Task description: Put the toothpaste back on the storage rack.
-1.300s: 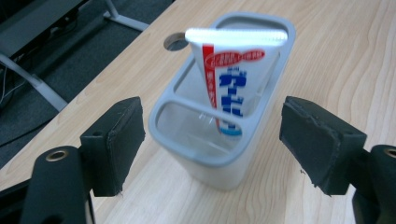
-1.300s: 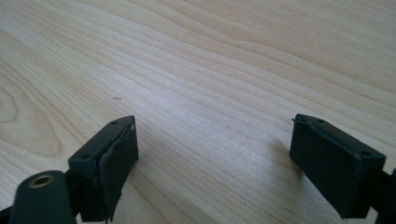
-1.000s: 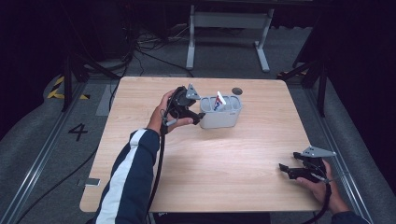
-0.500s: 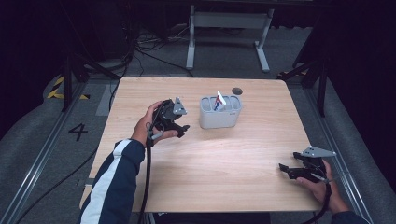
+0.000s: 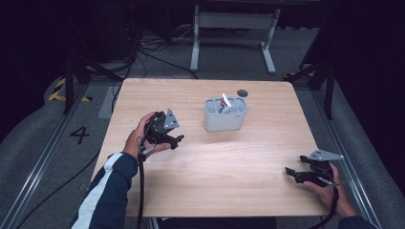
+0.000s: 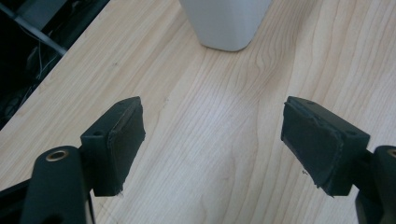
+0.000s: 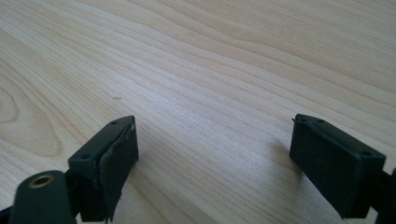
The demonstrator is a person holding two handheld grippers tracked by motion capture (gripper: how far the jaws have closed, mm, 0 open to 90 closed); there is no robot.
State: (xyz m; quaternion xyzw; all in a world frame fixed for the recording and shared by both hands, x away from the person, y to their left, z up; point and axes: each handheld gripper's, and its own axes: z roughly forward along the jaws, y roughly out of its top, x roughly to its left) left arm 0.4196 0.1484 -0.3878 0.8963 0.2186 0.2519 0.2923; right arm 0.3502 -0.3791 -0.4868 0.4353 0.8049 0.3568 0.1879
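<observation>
A light grey bin stands on the wooden table, behind the middle, with a white, blue and red item sticking out of it. My left gripper hovers left of the bin, open and empty, a hand's width away from it. In the left gripper view the bin's base sits ahead of the wide-apart pads. My right gripper rests near the table's front right corner, open, with bare wood between its pads.
A small dark round disc lies on the table behind the bin. A metal stand and cables are on the floor beyond the far edge. A floor mark "4" is at the left.
My left gripper has pulled back from the bin, moving left and toward the person's side. The right gripper has stayed put.
</observation>
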